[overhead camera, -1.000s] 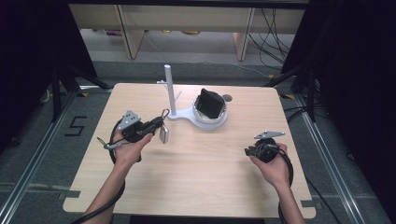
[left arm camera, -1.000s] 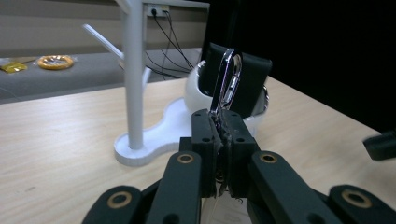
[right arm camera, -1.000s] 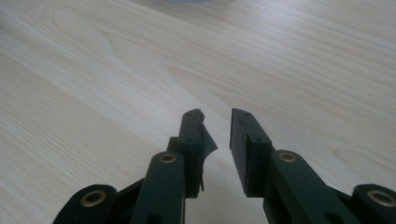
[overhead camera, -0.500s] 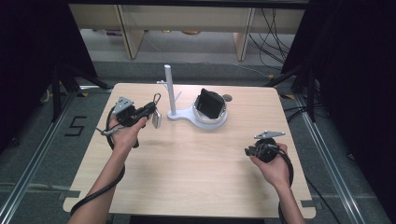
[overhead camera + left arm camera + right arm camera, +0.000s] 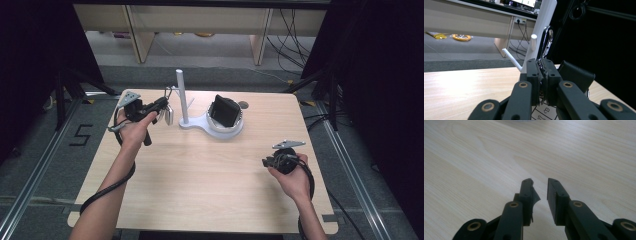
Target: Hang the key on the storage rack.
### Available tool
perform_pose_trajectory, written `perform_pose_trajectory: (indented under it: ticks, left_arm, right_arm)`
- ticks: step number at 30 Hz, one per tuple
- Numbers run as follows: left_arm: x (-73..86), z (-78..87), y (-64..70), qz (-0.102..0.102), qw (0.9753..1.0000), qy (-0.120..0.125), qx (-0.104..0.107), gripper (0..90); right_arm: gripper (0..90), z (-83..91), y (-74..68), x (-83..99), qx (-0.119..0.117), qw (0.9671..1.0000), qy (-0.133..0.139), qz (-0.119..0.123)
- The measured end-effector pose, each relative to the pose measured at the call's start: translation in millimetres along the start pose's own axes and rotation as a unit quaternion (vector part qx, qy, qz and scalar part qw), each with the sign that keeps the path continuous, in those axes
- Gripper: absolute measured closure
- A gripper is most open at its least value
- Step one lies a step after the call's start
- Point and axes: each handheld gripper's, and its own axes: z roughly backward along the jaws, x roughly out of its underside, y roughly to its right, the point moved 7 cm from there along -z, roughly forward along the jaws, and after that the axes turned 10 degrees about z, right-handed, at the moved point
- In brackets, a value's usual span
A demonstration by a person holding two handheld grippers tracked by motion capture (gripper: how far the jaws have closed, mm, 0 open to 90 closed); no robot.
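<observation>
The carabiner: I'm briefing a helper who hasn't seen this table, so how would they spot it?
Find the white stand at the table's far middle. Left of its upright post, the left gripper is shut on a silver carabiner beside a small peg; nothing else there is shiny metal.

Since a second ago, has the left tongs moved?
Yes. The left tongs, shut on the keyring, went away from the person and up to the white stand at the table's far side.

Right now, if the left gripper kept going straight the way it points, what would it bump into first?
Most likely the white post of the stand. The left gripper, shut on a metal carabiner, points at it, and the little peg sticks out just ahead. The exact gap is hard to judge.
</observation>
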Motion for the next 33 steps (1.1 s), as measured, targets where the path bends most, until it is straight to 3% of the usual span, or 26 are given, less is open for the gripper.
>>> perform_pose_trajectory:
  ticks: [8, 9, 13, 18, 20, 26, 33]
  left_arm:
    - [-0.3, -3.8, -2.3, 0.003, 1.0000, -0.002, -0.005, 85.0]
    - [-0.2, -4.4, -2.7, 0.005, 1.0000, -0.003, -0.005, 85.0]
    - [-0.5, -7.6, -4.8, 0.015, 0.9999, -0.004, -0.001, 85.0]
    - [-0.9, -10.0, -8.0, 0.032, 0.9995, -0.003, 0.006, 85.0]
    - [-0.8, -10.3, -9.5, 0.036, 0.9993, -0.004, 0.006, 85.0]
    - [1.6, -13.1, -13.1, 0.049, 0.9987, -0.009, 0.012, 84.9]
    - [2.7, -16.1, -15.1, 0.063, 0.9978, -0.011, 0.017, 84.8]
  right_arm:
    - [75.2, -0.1, 0.5, 0.1, 0.001, 1.0000, 0.001, 0.001]
    - [75.3, -1.3, 1.8, 0.3, 0.004, 0.9999, 0.005, 0.010]
    - [75.3, -0.3, -0.1, 0.5, 0.004, 1.0000, -0.003, 0.000]
    - [75.3, -1.2, 1.5, 0.3, 0.004, 1.0000, 0.004, 0.008]
    - [75.3, 0.1, 0.9, 0.2, 0.006, 1.0000, 0.001, -0.003]
    - [75.4, -1.4, 1.8, 0.5, 0.004, 0.9999, 0.005, 0.009]
    - [75.4, -0.7, 0.2, 0.7, 0.001, 1.0000, -0.001, 0.002]
